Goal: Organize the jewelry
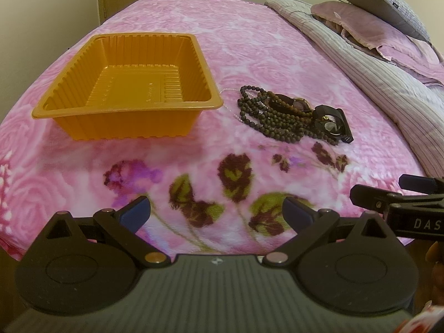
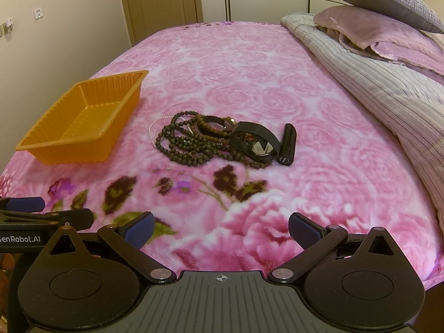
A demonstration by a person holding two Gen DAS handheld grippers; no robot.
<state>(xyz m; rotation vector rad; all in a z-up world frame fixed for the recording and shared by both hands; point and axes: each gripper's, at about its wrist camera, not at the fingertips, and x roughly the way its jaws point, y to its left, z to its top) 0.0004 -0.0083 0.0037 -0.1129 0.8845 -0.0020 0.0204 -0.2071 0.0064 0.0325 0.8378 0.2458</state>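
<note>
Both your grippers, left gripper [image 1: 216, 213] and right gripper [image 2: 221, 231], hover wide apart and empty over the floral blanket [image 2: 249, 77]. Ahead of the right jaws lies the tangled bead necklace [image 2: 191, 144] with a black watch [image 2: 254, 140]; the orange tray [image 1: 127, 88] sits ahead-left of the left jaws. Expect limp, light, slippery strands, so pinch the bunched beads rather than one loop.

Left tool [image 1: 216, 212] and right tool [image 2: 221, 229] hover side by side, fingers spread, gripping nothing.

Pearl strand [image 2: 155, 127] perhaps partly under beads [image 2: 183, 144]
</note>
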